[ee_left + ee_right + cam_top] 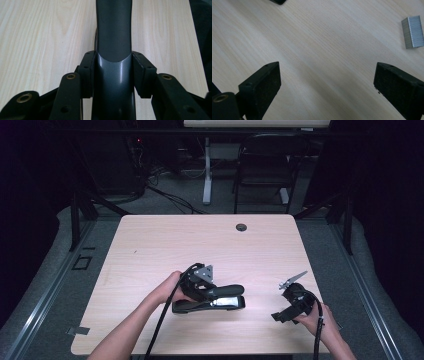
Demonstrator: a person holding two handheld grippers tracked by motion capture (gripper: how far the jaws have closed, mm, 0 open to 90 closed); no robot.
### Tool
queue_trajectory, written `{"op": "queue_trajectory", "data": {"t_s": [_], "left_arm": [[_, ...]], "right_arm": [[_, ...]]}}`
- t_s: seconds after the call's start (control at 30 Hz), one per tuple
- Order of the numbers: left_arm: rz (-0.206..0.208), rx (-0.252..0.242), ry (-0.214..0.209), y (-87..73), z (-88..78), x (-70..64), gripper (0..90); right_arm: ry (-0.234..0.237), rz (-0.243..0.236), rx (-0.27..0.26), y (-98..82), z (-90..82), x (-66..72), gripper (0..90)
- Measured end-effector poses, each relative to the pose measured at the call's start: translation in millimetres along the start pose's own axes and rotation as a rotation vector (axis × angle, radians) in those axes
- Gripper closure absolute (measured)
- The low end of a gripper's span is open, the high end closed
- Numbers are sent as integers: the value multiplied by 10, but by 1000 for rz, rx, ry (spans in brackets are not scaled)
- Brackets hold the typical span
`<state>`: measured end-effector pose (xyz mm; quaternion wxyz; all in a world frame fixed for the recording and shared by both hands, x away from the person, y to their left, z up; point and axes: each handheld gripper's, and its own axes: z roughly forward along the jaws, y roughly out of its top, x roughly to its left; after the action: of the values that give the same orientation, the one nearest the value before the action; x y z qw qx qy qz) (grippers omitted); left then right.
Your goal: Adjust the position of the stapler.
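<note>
Tongs first: my left tongs (220, 292) are clenched on the upper arm of a black stapler (210, 303), and in the left gripper view both pads (88, 72) press flat against the sides of that dark grey arm (113, 37), which runs straight away from me over the pale wood. My right tongs (327, 85) are released, the two black pads standing wide apart with nothing but bare bench (165, 245) between them.

The stapler lies on the near middle of the bench, its base flat on the wood and its top arm lifted off the base, which I judge to mean it is opened for loading. A strip of staples (412, 31) lies on the wood in the right gripper view, up and to the right of my right tongs and well apart from them. So I reckon the opening is done and the stapler is held steady; what is left is to fetch the strip, set it in the channel and close the arm down.

Several things I cannot settle. From the high view the strip is too small to pick out with any sureness. The channel of the stapler is hidden under the arm, so I cannot tell whether staples already sit inside. A dark corner at the top edge of the right gripper view is cut off; it may be the stapler's end.
</note>
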<state>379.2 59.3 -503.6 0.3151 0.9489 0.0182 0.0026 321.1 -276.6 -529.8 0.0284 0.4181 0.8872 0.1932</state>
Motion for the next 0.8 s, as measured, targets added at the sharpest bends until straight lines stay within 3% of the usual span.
{"op": "queue_trajectory", "data": {"t_s": [0.3, 0.47, 0.8], "left_arm": [[23, -12, -4, 71, 68, -71, 584], [30, -7, -14, 89, 75, -78, 584], [17, -13, -11, 105, 93, -93, 583]], "right_arm": [[5, -22, 12, 18, 10, 22, 70], [-18, -26, -5, 23, 5, 34, 72], [-13, -47, -30, 56, 32, 96, 76]]}}
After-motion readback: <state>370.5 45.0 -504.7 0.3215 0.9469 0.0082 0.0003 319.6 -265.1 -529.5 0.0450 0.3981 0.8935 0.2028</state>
